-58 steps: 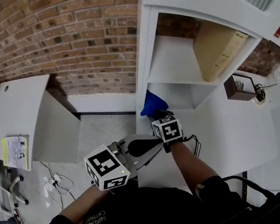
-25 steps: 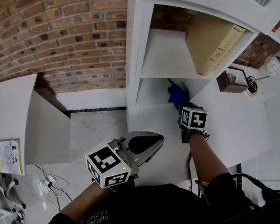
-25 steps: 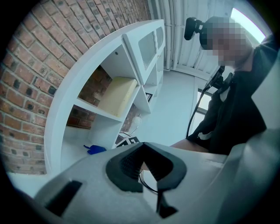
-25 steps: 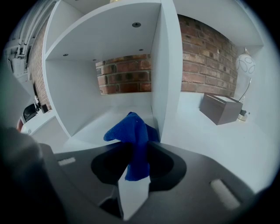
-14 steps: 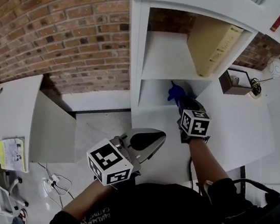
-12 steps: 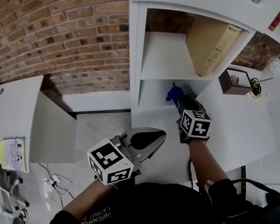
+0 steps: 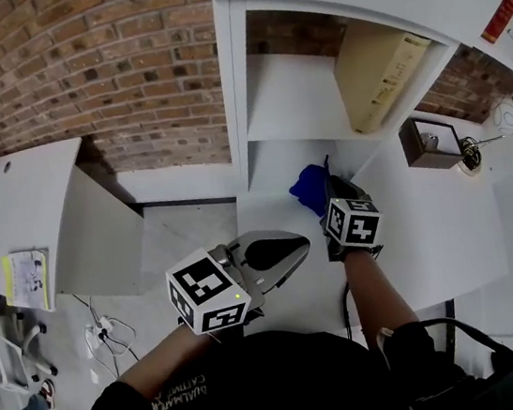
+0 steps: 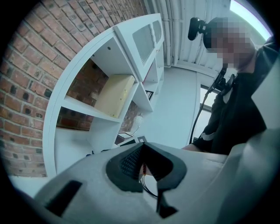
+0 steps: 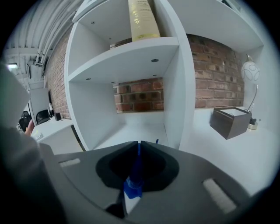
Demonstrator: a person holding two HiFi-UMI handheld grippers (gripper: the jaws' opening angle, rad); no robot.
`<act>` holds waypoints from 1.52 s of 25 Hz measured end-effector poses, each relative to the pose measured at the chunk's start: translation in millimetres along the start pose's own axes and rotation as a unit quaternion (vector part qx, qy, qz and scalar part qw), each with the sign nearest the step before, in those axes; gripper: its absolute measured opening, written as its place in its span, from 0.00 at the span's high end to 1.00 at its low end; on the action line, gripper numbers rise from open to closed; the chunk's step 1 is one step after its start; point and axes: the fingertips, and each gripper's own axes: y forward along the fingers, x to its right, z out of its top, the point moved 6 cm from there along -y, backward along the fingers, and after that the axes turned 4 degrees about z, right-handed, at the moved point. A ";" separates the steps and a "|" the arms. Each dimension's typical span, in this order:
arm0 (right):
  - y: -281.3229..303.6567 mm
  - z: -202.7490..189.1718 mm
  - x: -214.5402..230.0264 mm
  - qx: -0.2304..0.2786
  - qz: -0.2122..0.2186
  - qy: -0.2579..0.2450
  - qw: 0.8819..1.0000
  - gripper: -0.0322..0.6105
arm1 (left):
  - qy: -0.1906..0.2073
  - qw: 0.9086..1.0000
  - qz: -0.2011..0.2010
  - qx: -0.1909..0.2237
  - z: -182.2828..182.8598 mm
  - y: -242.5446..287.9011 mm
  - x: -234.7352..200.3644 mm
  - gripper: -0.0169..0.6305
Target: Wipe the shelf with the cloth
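- A white desk (image 7: 10,205) sits far left, with a yellow booklet (image 7: 28,279) lying on its near edge.
- A brick wall (image 7: 77,73) runs behind the desk and behind the shelf.
- The left gripper (image 7: 304,240) is in front of the person, well apart from the cloth. It points level toward the shelf. Its two fingers are together at the tips, and nothing is between them.
- The white shelf (image 7: 274,164) stands in the middle. It has an upper box space and a lower box space, with brick showing at the back of each.
- The blue cloth (image 7: 309,187) is at the front of the lower space, on the right side, near the wall of that space.
- The right gripper (image 7: 332,189) is just right of the cloth and tips down a little toward the shelf. Its jaws have just been closing, and now they pinch the cloth. In the right gripper view a thin blue strip of cloth runs up between the two fingers to their tips.
- A tan box (image 7: 380,73) stands in the upper space and leans on its right wall.
- A small dark box (image 7: 429,142) sits on the white top to the right of the shelf.
- A round white lamp (image 7: 507,114) stands just right of the dark box.
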 end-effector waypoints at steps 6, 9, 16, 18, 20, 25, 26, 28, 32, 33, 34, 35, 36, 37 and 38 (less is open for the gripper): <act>-1.1 1.0 0.0 0.004 -0.001 0.003 1.000 0.92 | 0.000 1.000 0.004 0.003 1.5 -0.4 0.6 0.98; -3.5 3.1 -0.8 0.008 -0.002 0.002 1.000 0.92 | 0.003 1.000 0.002 0.002 2.0 -0.9 2.7 0.98; -10.2 7.8 -5.9 0.015 0.008 -0.001 1.000 0.93 | 0.004 1.000 0.000 0.004 1.3 -4.6 6.1 0.98; -12.2 12.2 -7.8 0.020 0.013 -0.005 1.000 0.93 | 0.003 1.000 0.001 0.005 0.8 -6.0 6.6 0.98; -14.3 16.4 -8.3 0.025 0.016 -0.005 1.000 0.93 | 0.003 1.000 0.001 0.006 0.9 -7.2 6.9 0.98; -21.0 25.8 -10.9 0.038 0.018 -0.007 0.999 0.93 | 0.003 1.000 0.000 0.007 1.5 -10.4 7.9 0.98; -22.2 27.3 -12.1 0.040 0.020 -0.008 0.999 0.93 | 0.003 1.000 -0.001 0.007 1.5 -10.8 8.2 0.98; -24.5 30.9 -15.0 0.046 0.022 -0.012 0.999 0.93 | 0.003 1.000 -0.002 0.008 1.7 -11.0 8.6 0.98; -30.4 39.7 -20.2 0.057 0.028 -0.020 0.998 0.93 | 0.002 1.000 -0.005 0.009 2.4 -10.7 10.0 0.98; -32.4 42.1 -21.4 0.060 0.029 -0.022 0.998 0.93 | 0.003 1.000 -0.007 0.009 2.6 -10.6 10.6 0.98; -34.5 44.5 -22.7 0.063 0.029 -0.024 0.997 0.93 | 0.003 1.000 -0.008 0.009 2.9 -10.5 11.3 0.98; -36.6 46.7 -23.8 0.066 0.030 -0.026 0.997 0.93 | 0.003 1.000 -0.010 0.010 3.2 -10.4 12.0 0.98; -38.5 48.8 -24.7 0.069 0.031 -0.027 0.997 0.93 | 0.003 1.000 -0.011 0.010 3.4 -10.0 12.7 0.98; -40.1 50.7 -25.3 0.071 0.032 -0.028 0.997 0.93 | 0.003 1.000 -0.012 0.010 3.6 -9.4 13.5 0.98; -41.6 52.5 -25.8 0.073 0.033 -0.028 0.996 0.93 | 0.003 1.000 -0.014 0.010 3.9 -8.7 14.3 0.98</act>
